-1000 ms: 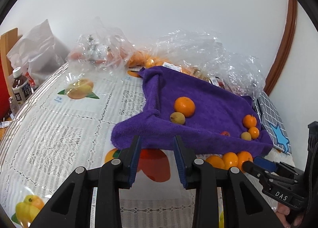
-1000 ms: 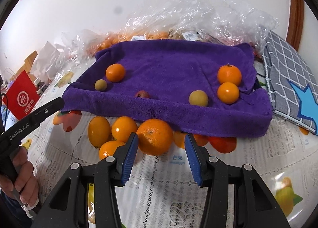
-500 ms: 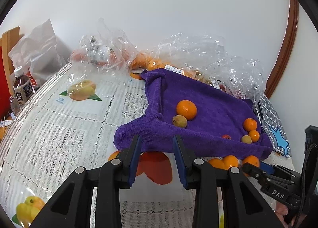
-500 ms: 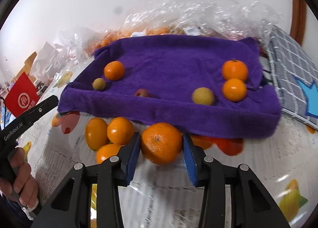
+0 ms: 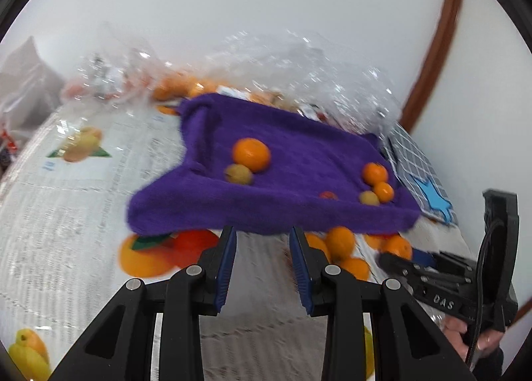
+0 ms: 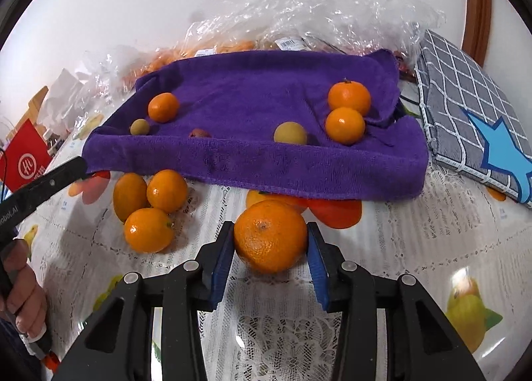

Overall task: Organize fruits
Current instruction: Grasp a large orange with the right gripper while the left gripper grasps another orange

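In front of the purple towel [image 6: 252, 161], on the lace-patterned tablecloth [image 6: 399, 248], a large orange [image 6: 270, 235] is held between the blue pads of the right gripper [image 6: 270, 241]; both pads appear to touch its sides, so the grasp is judged to be made. Whether the fruit is already lifted off the cloth cannot be told. The step in hand is judged to be the pick-up of this orange for sorting. Three smaller oranges [image 6: 149, 204] are left in a cluster on the tablecloth just to its left, near the towel's front hem. On the towel, two mandarins [image 6: 347, 111] are seen touching at the right with a yellowish round fruit [image 6: 290, 133] beside them, and another mandarin [image 6: 163, 107] with a small greenish fruit [image 6: 139, 127] at the left.

The next move is judged to call for a lift clear of the raised towel hem and a gentle release beside like fruit, since a round fruit may roll on the soft folds.

The left gripper [image 5: 262, 259] is held low over the tablecloth, pointed at the towel's near edge, its jaws parted moderately with nothing between them. The left view is blurred.
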Motion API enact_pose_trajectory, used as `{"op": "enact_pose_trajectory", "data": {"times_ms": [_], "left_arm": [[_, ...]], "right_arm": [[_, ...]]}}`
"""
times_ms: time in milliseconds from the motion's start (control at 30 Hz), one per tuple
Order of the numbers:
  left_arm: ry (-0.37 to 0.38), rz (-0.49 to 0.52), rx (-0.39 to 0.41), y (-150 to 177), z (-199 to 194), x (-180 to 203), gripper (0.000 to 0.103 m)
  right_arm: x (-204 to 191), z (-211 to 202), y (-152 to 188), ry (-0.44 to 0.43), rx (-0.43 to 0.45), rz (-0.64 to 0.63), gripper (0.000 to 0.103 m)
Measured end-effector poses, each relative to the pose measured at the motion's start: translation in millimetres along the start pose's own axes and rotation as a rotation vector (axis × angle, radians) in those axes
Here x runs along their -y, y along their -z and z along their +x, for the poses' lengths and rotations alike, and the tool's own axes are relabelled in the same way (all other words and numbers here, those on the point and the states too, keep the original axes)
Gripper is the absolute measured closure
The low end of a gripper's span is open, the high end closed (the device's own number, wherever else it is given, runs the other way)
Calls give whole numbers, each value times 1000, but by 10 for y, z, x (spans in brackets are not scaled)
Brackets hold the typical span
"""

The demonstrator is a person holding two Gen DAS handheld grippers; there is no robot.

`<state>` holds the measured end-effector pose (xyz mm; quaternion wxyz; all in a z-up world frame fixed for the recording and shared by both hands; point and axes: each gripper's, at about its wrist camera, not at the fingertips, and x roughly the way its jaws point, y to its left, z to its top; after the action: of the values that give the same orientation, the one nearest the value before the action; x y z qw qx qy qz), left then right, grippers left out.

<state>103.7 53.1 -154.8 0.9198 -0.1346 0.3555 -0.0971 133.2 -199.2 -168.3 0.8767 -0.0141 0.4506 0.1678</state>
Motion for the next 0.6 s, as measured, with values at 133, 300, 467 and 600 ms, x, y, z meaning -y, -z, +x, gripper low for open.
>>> {"op": "enact_pose_trajectory", "data": {"times_ms": [133, 300, 467, 600], "left_arm": [[84, -30, -66, 6, 96, 69, 72], [84, -53, -113, -37, 236, 222, 71], [1, -14, -173, -16, 377, 335, 73], [-13, -15, -147, 9, 243, 288, 73]], "right_arm": [[101, -92, 26, 25, 34, -6, 61], [337, -175, 61, 68, 70, 18, 61], [464, -240, 82, 25, 100, 57, 61], [447, -246, 81, 28, 101, 47, 61]]}}
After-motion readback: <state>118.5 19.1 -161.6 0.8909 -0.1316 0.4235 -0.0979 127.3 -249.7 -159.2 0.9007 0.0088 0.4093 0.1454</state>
